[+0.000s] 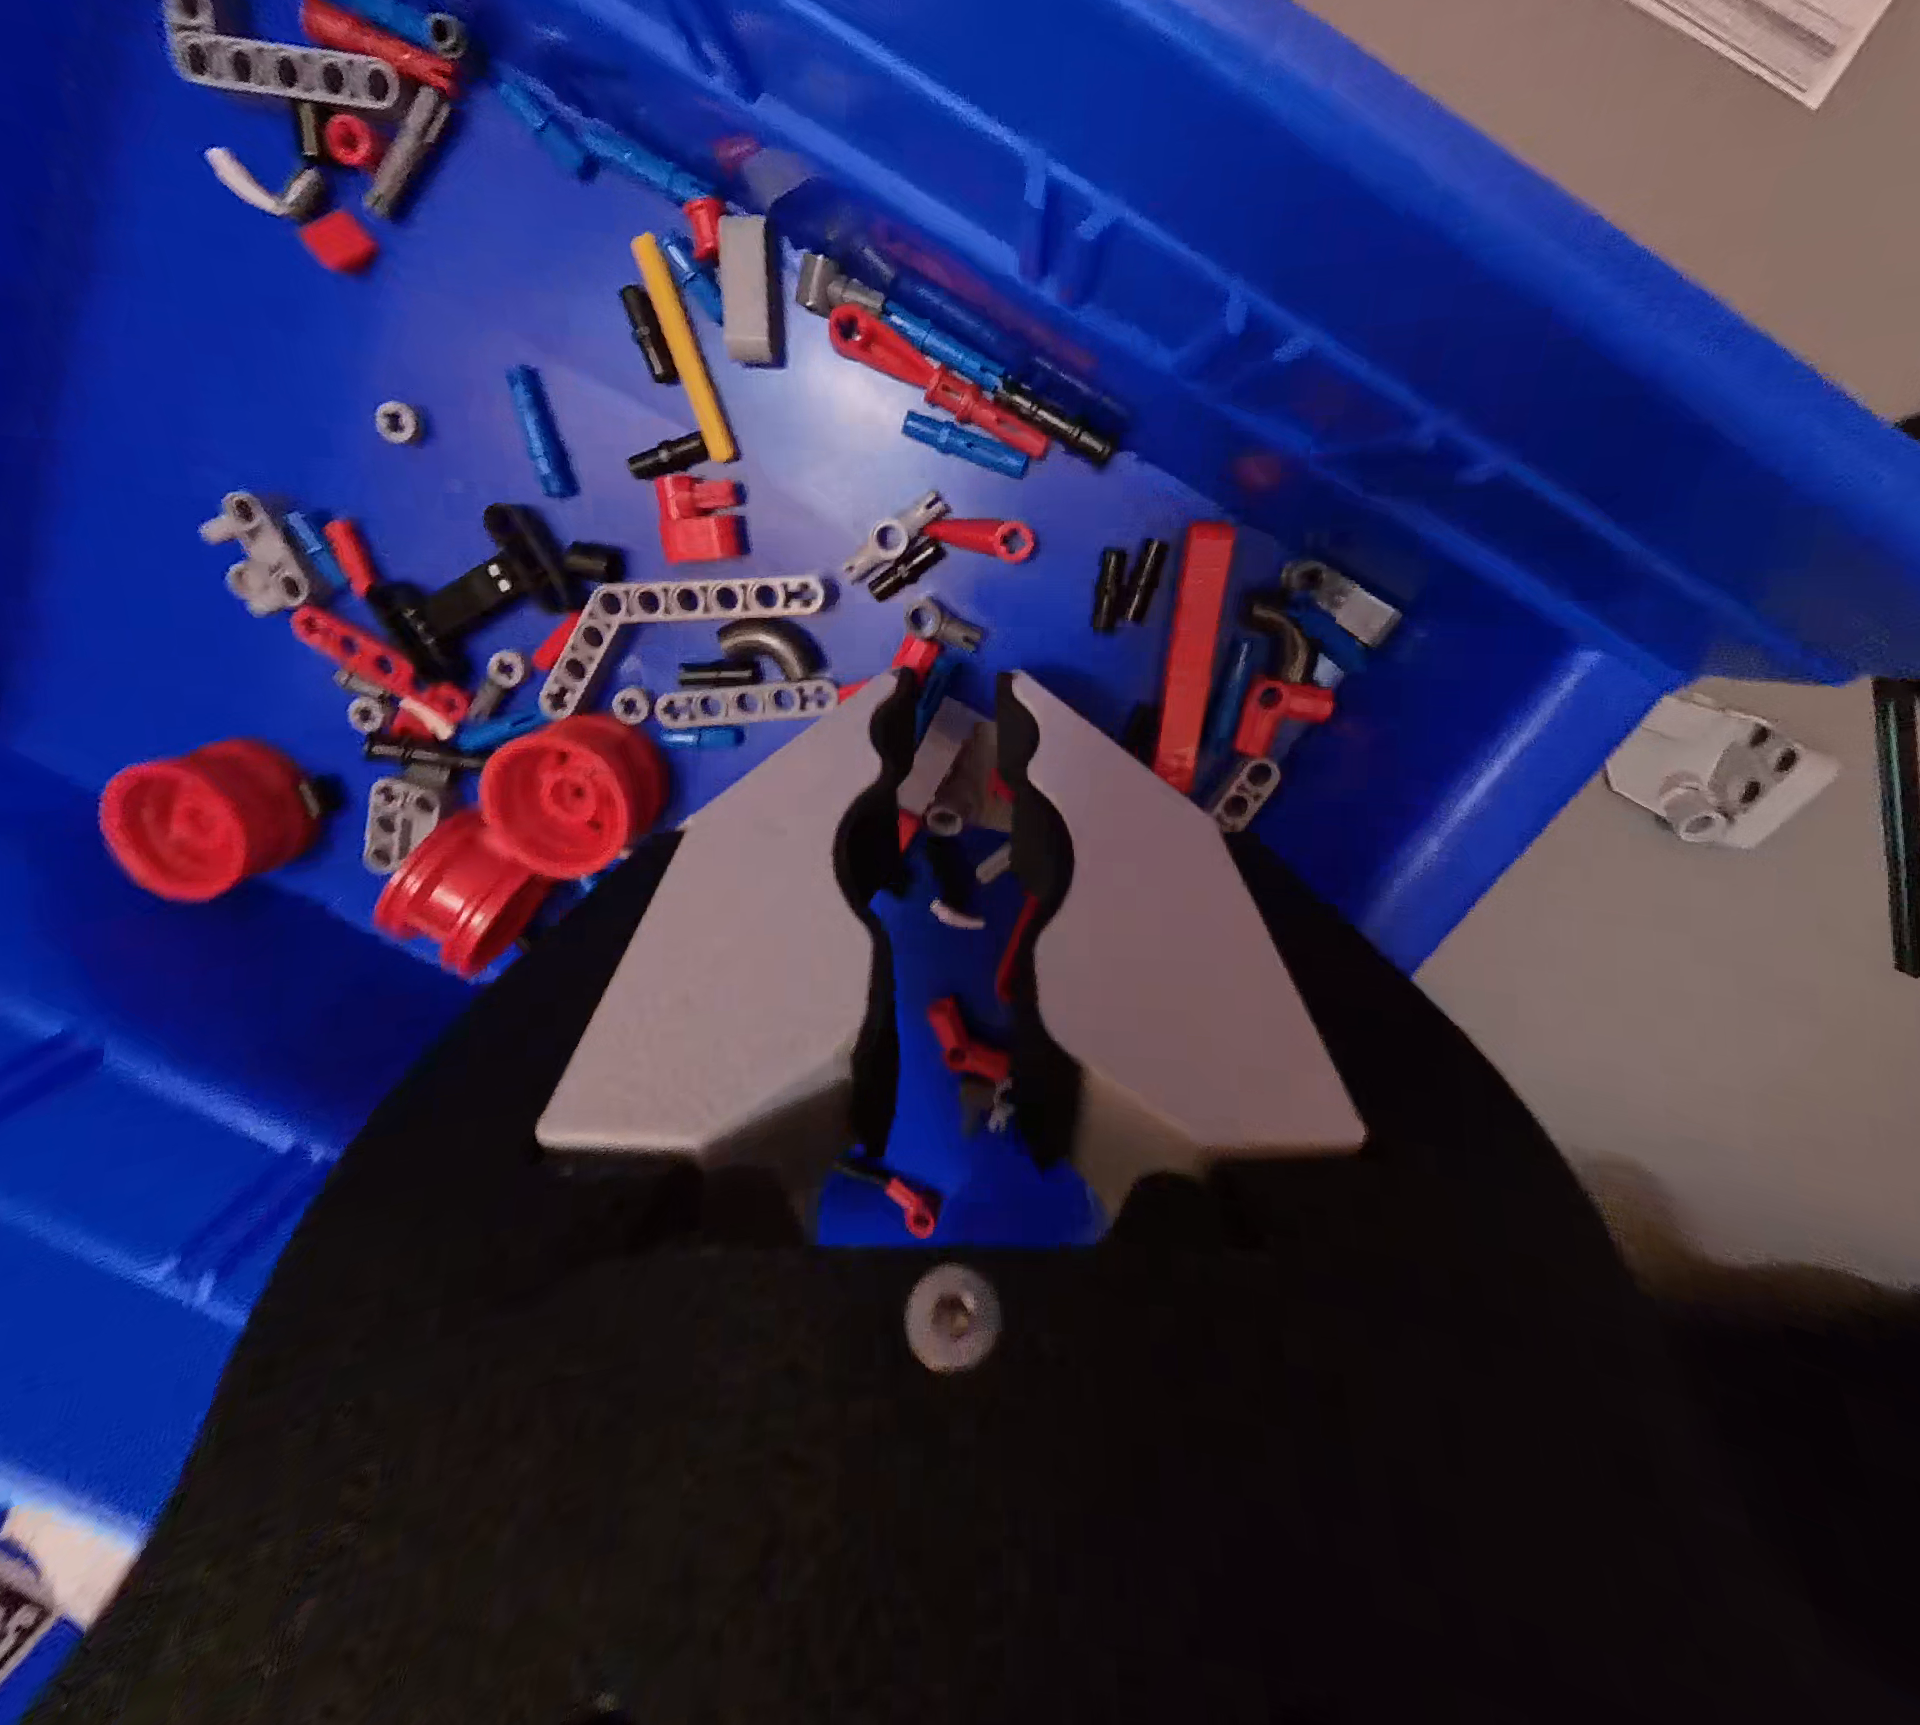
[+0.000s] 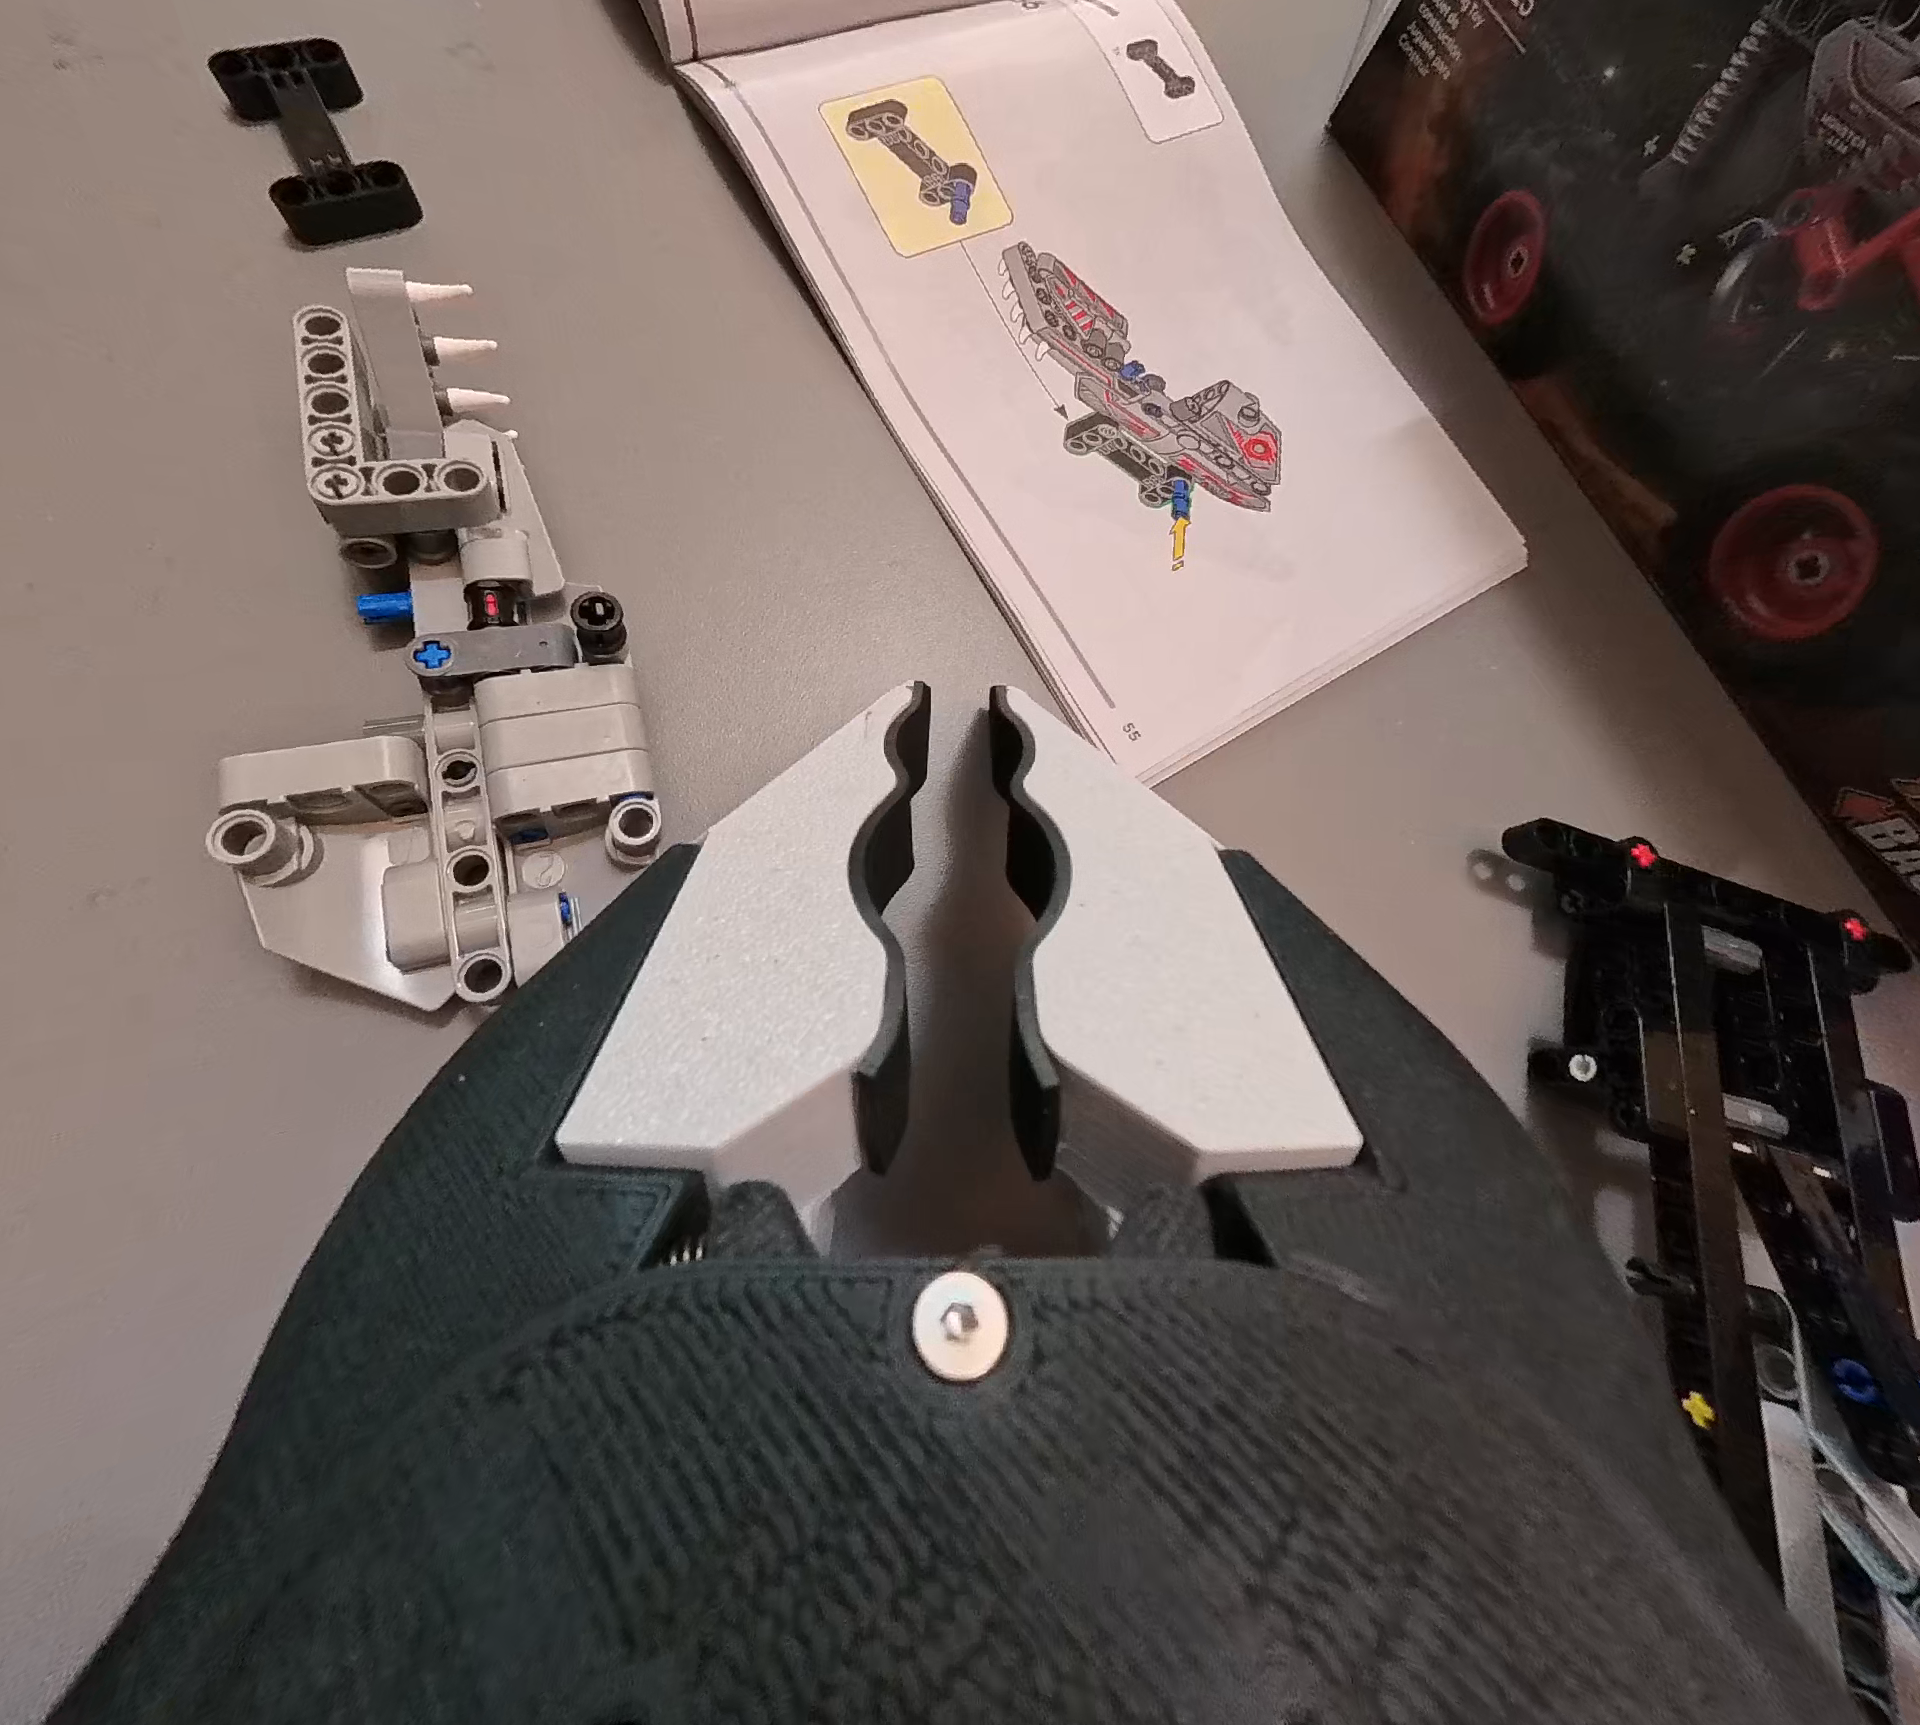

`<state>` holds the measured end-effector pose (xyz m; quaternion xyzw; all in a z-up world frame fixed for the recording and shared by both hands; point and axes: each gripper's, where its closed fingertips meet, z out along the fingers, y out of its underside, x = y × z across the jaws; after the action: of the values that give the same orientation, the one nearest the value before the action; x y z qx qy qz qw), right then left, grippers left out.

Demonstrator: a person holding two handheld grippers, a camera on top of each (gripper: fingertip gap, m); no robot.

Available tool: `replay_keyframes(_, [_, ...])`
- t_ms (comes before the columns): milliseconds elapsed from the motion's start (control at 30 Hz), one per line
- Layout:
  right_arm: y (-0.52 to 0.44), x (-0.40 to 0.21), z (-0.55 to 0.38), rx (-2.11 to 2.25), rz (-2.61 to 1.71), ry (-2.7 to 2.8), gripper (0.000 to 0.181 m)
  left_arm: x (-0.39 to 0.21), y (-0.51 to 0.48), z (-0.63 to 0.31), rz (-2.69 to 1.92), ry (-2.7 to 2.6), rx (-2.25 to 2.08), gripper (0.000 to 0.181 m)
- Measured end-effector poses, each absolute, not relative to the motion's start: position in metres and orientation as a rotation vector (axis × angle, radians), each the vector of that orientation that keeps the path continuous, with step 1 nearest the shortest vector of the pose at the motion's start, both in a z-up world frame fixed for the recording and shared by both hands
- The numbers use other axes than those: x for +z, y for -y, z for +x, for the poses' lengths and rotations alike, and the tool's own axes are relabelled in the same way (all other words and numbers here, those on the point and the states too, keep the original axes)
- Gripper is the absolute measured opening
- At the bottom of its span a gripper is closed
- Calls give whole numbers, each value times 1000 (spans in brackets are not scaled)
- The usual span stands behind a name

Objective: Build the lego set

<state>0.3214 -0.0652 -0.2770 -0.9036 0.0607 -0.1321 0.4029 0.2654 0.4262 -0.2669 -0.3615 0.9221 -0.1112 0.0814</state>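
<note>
**Left wrist view and right wrist view: my two grippers over bin and table**

Left wrist view. My left gripper (image 1: 954, 688) hangs over the blue bin (image 1: 1143, 148), its jaws parted by a narrow gap. A grey piece (image 1: 951, 766) shows in that gap near the tips; I cannot tell whether the pads touch it or whether it lies on the bin floor below. Loose parts are scattered across the floor: three red wheels (image 1: 571, 792) at the near left, a yellow axle (image 1: 684, 345) farther in, a red beam (image 1: 1195, 647) to the right.

Right wrist view. My right gripper (image 2: 958, 693) is above the table (image 2: 727, 273), jaws slightly apart and holding nothing. The grey build (image 2: 447, 636) lies to the left, with a black H-shaped part (image 2: 314, 137) beyond it and apart from it. The open manual (image 2: 1091, 345) lies ahead, the box (image 2: 1683, 241) at far right, a black frame (image 2: 1714, 1052) at near right.
</note>
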Motion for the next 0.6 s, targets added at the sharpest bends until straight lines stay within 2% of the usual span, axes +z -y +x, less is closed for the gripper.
replay_keyframes(433, [65,-277,321,-327,-2283,-156,10,-276,-450,270,-1178,-2691,-206,16])
replay_keyframes(600, [65,-277,322,-330,-2283,-157,10,-260,-401,291,-997,-2664,-577,25])
